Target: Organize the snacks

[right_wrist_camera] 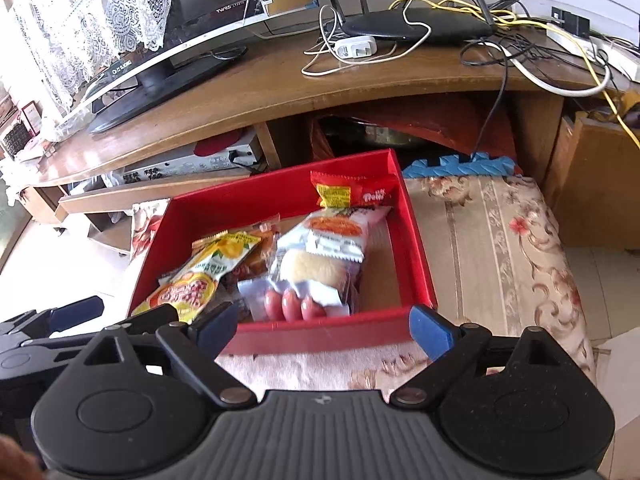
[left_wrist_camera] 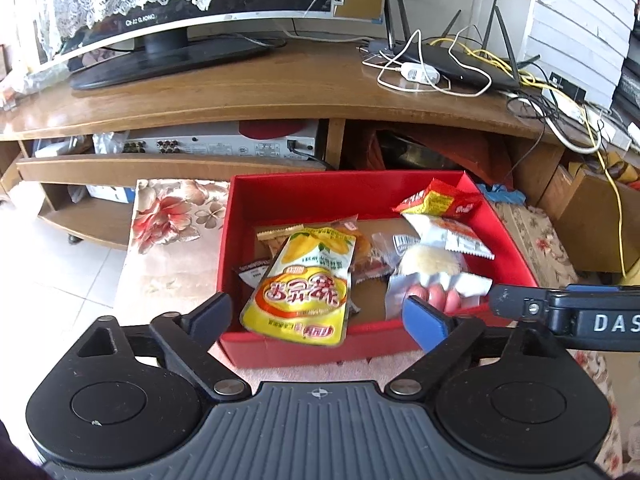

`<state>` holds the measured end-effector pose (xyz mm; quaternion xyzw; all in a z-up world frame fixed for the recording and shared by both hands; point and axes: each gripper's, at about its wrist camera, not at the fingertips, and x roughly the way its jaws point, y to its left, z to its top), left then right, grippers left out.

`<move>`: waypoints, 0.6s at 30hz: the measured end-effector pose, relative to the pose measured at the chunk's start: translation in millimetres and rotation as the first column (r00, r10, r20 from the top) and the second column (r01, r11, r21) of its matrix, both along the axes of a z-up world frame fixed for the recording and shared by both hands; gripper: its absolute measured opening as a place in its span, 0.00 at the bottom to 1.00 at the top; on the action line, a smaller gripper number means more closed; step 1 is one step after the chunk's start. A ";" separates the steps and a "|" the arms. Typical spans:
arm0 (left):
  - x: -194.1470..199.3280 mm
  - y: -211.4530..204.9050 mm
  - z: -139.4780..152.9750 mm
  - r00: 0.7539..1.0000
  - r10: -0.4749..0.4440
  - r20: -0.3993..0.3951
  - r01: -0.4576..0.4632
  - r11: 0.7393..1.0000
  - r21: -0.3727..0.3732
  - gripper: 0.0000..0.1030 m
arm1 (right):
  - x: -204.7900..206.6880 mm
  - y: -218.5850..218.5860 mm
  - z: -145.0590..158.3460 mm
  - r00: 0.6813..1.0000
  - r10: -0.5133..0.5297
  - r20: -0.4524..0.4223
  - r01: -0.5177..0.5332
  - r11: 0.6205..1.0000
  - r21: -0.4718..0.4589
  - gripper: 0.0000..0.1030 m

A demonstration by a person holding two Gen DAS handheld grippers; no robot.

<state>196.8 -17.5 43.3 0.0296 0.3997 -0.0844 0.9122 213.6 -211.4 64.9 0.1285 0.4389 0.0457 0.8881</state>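
Note:
A red box [left_wrist_camera: 320, 340] [right_wrist_camera: 320, 332] sits on a floral cushion and holds several snack packs. A yellow mango pouch [left_wrist_camera: 304, 288] [right_wrist_camera: 196, 280] leans over the box's near left edge. A clear pack of pink sausages [right_wrist_camera: 292, 304] [left_wrist_camera: 436, 294], a white cake pack [right_wrist_camera: 320, 258] and a red pack [right_wrist_camera: 352, 192] [left_wrist_camera: 438, 200] lie on the right side. My left gripper [left_wrist_camera: 316, 320] is open, just in front of the box with the pouch between its fingers, not clamped. My right gripper [right_wrist_camera: 324, 330] is open and empty at the box's near wall.
A wooden TV stand [left_wrist_camera: 280, 88] with a monitor [left_wrist_camera: 160, 20], router [right_wrist_camera: 416, 28] and tangled cables stands behind the box. A shelf with an AV unit [left_wrist_camera: 224, 146] lies below. The floral cushion [right_wrist_camera: 500, 260] extends right of the box. White floor tiles [left_wrist_camera: 60, 272] lie left.

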 end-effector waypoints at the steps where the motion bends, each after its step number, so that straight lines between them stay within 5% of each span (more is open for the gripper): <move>1: -2.5 -0.5 -0.7 1.000 -0.004 0.001 0.004 1.000 0.008 0.95 | -3.9 0.2 -0.4 1.000 0.002 -0.002 -0.002 1.000 0.001 0.90; 18: -46.6 8.7 -15.6 0.999 0.028 -0.041 -0.027 0.999 0.026 1.00 | -59.4 4.0 -10.4 0.999 -0.008 -0.035 0.007 1.000 -0.024 0.90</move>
